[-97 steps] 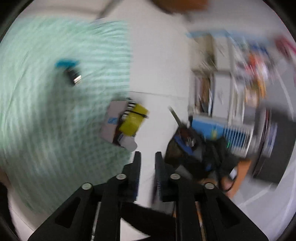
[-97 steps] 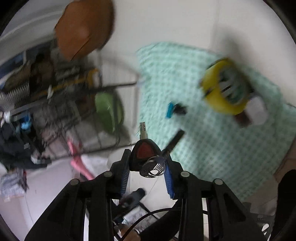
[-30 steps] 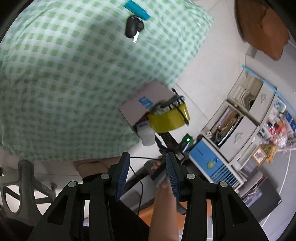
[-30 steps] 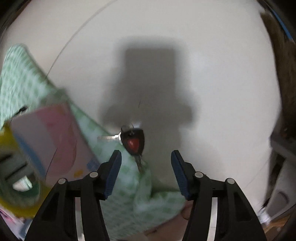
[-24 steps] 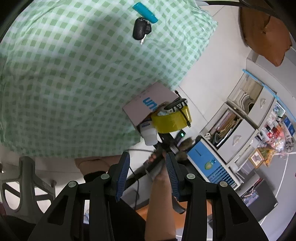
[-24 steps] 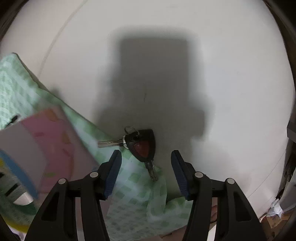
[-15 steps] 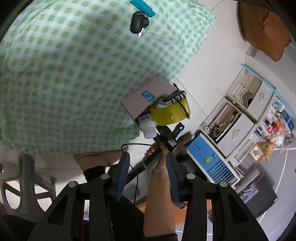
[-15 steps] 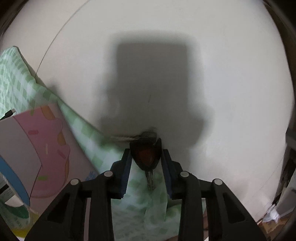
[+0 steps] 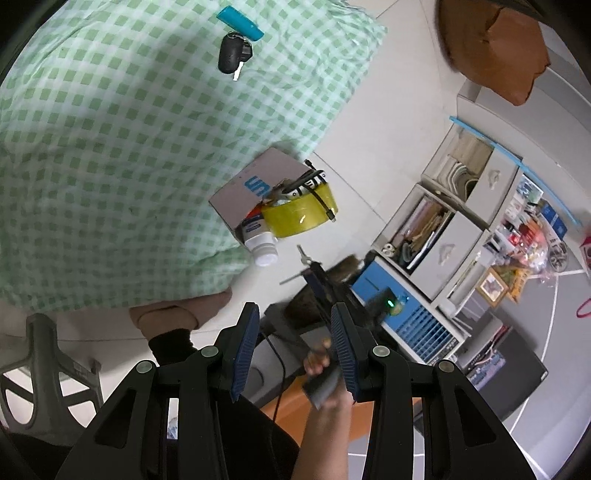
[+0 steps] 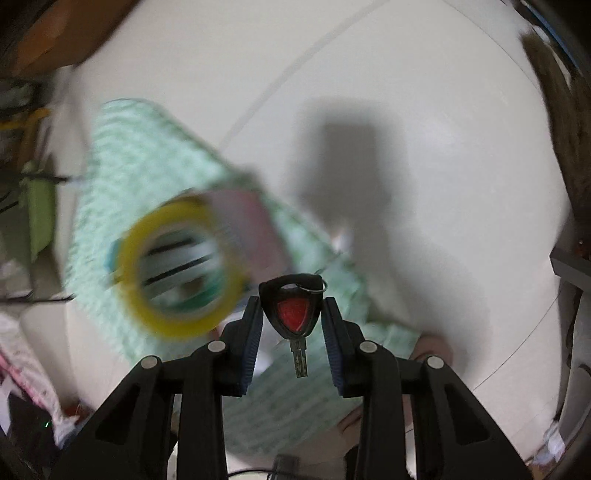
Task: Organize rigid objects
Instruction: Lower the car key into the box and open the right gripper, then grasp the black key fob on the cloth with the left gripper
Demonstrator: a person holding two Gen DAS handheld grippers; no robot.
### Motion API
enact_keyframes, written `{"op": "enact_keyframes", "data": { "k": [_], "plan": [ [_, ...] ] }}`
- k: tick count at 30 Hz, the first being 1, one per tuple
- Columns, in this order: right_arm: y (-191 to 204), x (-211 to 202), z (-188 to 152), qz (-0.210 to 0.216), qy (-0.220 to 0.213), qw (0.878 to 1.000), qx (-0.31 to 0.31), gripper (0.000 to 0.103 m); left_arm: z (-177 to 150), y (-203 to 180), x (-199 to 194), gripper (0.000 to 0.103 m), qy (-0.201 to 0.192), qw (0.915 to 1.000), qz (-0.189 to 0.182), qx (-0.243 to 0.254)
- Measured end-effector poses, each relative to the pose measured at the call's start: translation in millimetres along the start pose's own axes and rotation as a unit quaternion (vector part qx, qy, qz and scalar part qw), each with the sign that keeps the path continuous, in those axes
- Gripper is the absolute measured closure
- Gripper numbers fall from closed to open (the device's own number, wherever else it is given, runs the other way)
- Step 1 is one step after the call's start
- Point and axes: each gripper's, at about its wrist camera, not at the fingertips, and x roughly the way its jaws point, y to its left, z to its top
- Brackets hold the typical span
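Gripping red-badged key (image 10: pixel 291 314), right gripper (image 10: pixel 291 325)

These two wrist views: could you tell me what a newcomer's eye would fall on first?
Probably the black key with a red shield, clamped in the right tool in the middle of its view. Next, the yellow tape roll on the cardboard box at the checked cloth's edge, and the black key fob beside a blue stick farther up the cloth.

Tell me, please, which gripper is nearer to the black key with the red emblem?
Right. The right gripper has the black key with the red emblem clamped between its pads, lifted off the table. The left gripper hangs apart, nothing between its fingers.
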Motion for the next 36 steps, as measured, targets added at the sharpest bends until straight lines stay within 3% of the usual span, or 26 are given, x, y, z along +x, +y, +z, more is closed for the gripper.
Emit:
{"op": "enact_keyframes", "data": {
  "k": [1, 4, 11, 14, 17, 19, 21, 23, 25, 26, 29, 34, 36],
  "plan": [
    [9, -7, -16, 0.010, -0.004, 1.000, -0.005, 0.069, 0, 2, -2, 0.065, -0.002, 1.0000, 0.000, -0.001],
    [39, -12, -19, 0.034, -0.011, 0.999, -0.031, 0.069, 1, 7, -8, 0.065, -0.009, 1.0000, 0.002, -0.003],
    [91, 37, -9, 0.001, 0.000, 0.996, -0.093, 0.068, 2, 10, -18, 0.065, -0.011, 0.9999, -0.001, -0.007],
    [89, 28, -9, -0.018, -0.018, 0.995, -0.094, 0.067, 4, 8, -21, 0.065, -0.012, 0.9999, -0.001, -0.005],
    [86, 11, -16, 0.007, -0.013, 0.997, -0.074, 0.066, 13, 8, -24, 0.065, -0.018, 0.9998, 0.003, -0.007],
    [81, -3, -25, 0.036, -0.003, 0.999, -0.027, 0.066, 20, 9, -26, 0.065, -0.029, 0.9995, 0.012, -0.005],
    [69, -21, -39, 0.102, 0.010, 0.994, 0.038, 0.061, 38, 13, -31, 0.065, -0.057, 0.9978, 0.035, 0.000],
    [55, -40, -61, 0.190, 0.013, 0.975, 0.110, 0.048, 57, 18, -40, 0.065, -0.106, 0.9926, 0.059, 0.009],
    [50, -52, -77, 0.250, 0.005, 0.959, 0.135, 0.044, 76, 25, -53, 0.065, -0.165, 0.9821, 0.088, 0.021],
    [49, -56, -81, 0.264, 0.000, 0.954, 0.141, 0.044, 86, 31, -61, 0.065, -0.196, 0.9748, 0.103, 0.021],
    [48, -60, -78, 0.287, -0.004, 0.942, 0.175, 0.044, 103, 39, -67, 0.065, -0.234, 0.9668, 0.103, -0.002],
    [57, -79, -57, 0.317, 0.000, 0.938, 0.140, 0.044, 134, 15, -27, 0.065, -0.246, 0.9618, 0.097, 0.072],
    [52, -90, -57, 0.321, -0.012, 0.937, 0.137, 0.041, 149, 13, -6, 0.065, -0.241, 0.9621, 0.104, 0.074]
  ]
}}
